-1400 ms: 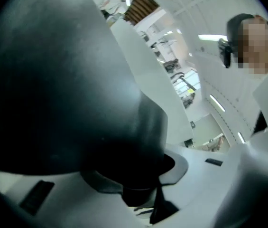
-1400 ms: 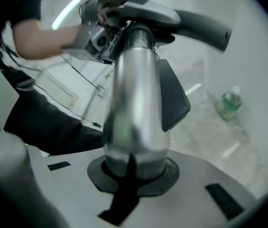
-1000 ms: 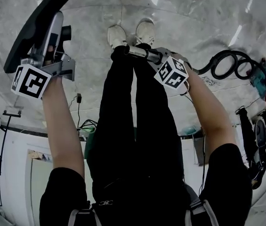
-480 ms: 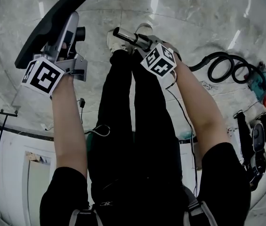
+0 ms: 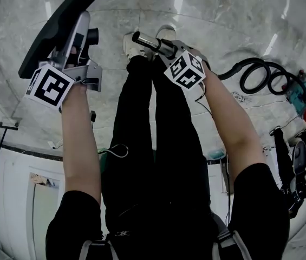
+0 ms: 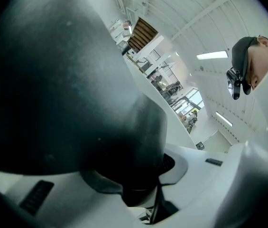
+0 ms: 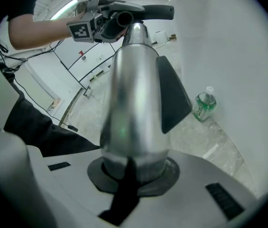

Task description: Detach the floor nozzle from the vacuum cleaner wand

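Observation:
The dark floor nozzle [image 5: 60, 26] is held up at the upper left of the head view, with my left gripper [image 5: 72, 42] shut on it. The nozzle [image 6: 67, 80] fills the left gripper view above the gripper [image 6: 138, 194]. My right gripper [image 5: 161, 46] is shut on the silver wand [image 5: 147, 41], above the person's legs. In the head view a gap of floor shows between the wand's end and the nozzle's round neck [image 5: 91, 37]. In the right gripper view the wand [image 7: 131, 94] runs from the right gripper [image 7: 131, 170] toward the nozzle [image 7: 148, 11].
The person's legs and white shoes [image 5: 134, 43] stand on a marble floor. A coiled black hose [image 5: 261, 72] and a teal and orange machine [image 5: 303, 97] lie at the right. Cables [image 5: 115, 150] and a white cabinet [image 5: 12, 188] are at the lower left. A green bottle [image 7: 204, 104] stands on the floor.
My right gripper has carried the wand up and to the left in the head view, closer to the nozzle's neck. The left gripper with the nozzle has barely shifted.

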Demonstrator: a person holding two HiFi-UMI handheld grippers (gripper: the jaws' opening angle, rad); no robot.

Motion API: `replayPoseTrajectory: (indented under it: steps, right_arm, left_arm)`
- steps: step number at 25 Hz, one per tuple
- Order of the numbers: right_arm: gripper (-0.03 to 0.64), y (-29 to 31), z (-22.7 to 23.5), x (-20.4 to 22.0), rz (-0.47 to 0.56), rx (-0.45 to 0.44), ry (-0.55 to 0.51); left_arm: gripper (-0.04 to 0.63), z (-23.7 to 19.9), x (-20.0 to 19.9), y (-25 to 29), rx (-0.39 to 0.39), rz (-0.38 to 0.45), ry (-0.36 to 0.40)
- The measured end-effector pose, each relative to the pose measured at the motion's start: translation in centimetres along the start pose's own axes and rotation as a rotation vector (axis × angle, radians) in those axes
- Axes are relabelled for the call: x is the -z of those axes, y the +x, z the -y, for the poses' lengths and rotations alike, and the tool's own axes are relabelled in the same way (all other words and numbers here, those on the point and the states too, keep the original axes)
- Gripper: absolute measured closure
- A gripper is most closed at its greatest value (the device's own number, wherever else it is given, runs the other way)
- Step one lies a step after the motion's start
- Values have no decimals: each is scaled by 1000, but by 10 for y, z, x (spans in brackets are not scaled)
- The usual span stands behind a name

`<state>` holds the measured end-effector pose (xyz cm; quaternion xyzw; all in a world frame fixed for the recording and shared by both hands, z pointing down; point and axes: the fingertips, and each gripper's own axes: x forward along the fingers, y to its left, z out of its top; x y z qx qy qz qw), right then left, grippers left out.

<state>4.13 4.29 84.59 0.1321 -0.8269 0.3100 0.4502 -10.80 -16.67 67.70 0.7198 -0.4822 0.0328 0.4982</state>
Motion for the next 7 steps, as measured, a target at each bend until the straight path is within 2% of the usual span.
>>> replayPoseTrajectory:
  steps: [4,7]
  right_arm:
    - [565,1,4,3,3,11,2]
    - [565,-2,5,4,8,14,-2]
  left_arm:
    - [443,10,13,4,59,-8,-34]
    - [443,19,21,6,71,-21,-11]
